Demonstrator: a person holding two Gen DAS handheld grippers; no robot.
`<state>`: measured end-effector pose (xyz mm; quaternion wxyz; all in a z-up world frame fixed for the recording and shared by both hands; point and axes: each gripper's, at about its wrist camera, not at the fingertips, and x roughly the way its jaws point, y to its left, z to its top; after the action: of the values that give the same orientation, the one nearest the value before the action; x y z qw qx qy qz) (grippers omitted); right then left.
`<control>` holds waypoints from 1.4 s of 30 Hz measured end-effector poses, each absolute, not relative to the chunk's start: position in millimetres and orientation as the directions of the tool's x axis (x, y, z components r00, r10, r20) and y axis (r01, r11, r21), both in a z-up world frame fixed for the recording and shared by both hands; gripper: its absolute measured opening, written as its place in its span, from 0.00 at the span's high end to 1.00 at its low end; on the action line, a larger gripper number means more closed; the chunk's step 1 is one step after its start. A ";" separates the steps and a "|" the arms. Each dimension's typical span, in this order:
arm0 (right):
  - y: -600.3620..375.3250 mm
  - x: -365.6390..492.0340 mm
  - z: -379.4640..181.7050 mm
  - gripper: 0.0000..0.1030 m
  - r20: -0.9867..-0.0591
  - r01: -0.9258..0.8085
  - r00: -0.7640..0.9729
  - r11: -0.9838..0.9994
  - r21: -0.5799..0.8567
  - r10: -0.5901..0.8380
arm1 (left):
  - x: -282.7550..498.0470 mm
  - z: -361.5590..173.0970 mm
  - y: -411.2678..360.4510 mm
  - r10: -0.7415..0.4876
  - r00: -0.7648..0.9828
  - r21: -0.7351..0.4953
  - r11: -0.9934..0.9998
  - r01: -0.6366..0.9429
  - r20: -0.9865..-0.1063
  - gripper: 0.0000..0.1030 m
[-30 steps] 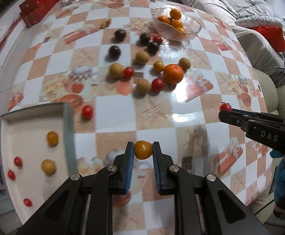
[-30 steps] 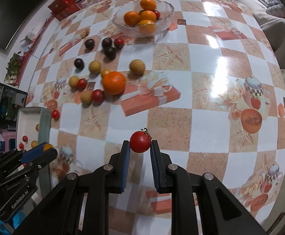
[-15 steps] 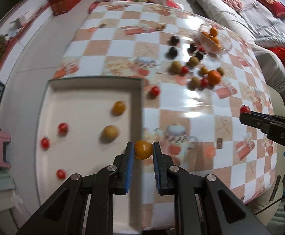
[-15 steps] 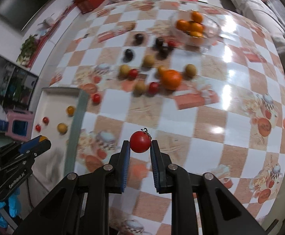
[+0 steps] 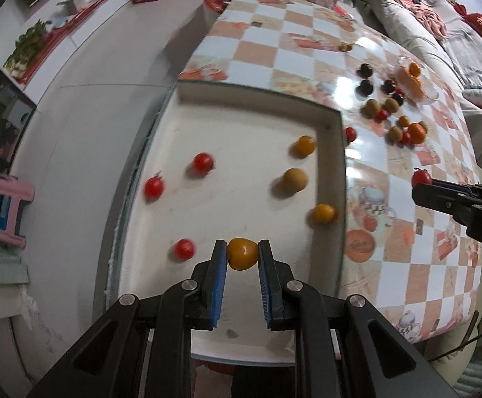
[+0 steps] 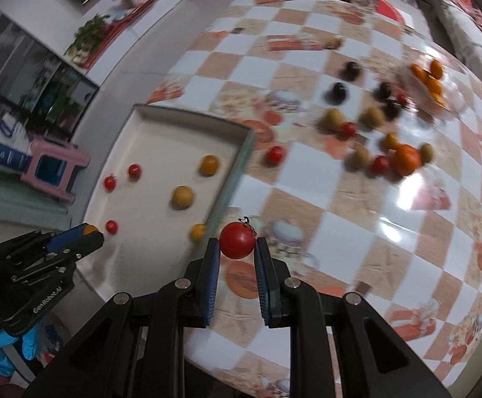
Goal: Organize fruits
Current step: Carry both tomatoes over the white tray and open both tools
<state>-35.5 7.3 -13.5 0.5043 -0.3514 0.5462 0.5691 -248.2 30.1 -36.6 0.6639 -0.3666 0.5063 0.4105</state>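
Two grippers are each carrying one fruit. Closed around a yellow tomato (image 5: 241, 254), the left gripper (image 5: 241, 258) is hanging over the white tray (image 5: 335, 122) near its front edge, where six small fruits are lying. The right gripper (image 6: 237, 248) is pinching a red tomato (image 6: 237, 240) above the checkered table (image 6: 357, 238), just beside the tray's right wall.

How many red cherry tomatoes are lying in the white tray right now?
3, all in the white tray's left half: one cherry tomato by the left rim, one further in, one near the left gripper. None looks hidden.
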 end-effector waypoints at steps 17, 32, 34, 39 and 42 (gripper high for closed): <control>26.5 -124.3 -66.6 0.78 -0.958 -0.958 -0.287 -0.017 0.287 0.022 | -263.5 -88.2 23.3 0.101 0.104 -0.052 0.424 -0.904 -0.989 0.81; 28.7 -137.3 -105.7 0.77 -0.959 -0.961 -0.276 -0.013 0.277 -0.065 | -262.2 -111.7 20.6 0.070 0.069 -0.032 0.428 -0.903 -0.995 0.80; 29.3 -138.3 -106.2 0.76 -0.959 -0.961 -0.274 -0.015 0.276 -0.066 | -260.3 -113.0 20.2 0.070 0.062 -0.025 0.436 -0.900 -0.996 0.80; 33.1 -144.7 -106.3 0.53 -0.955 -0.956 -0.291 -0.021 0.293 -0.065 | -247.3 -114.2 17.8 0.068 0.054 -0.018 0.446 -0.895 -0.996 0.79; 34.4 -150.4 -103.4 0.47 -0.954 -0.954 -0.295 -0.035 0.297 -0.059 | -245.8 -109.9 16.9 0.086 0.056 -0.012 0.443 -0.897 -0.995 0.39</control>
<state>-150.4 34.4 -103.4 0.3951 -0.4433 0.5711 0.5667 -245.8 16.9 -109.9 0.6324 -0.3576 0.5669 0.3883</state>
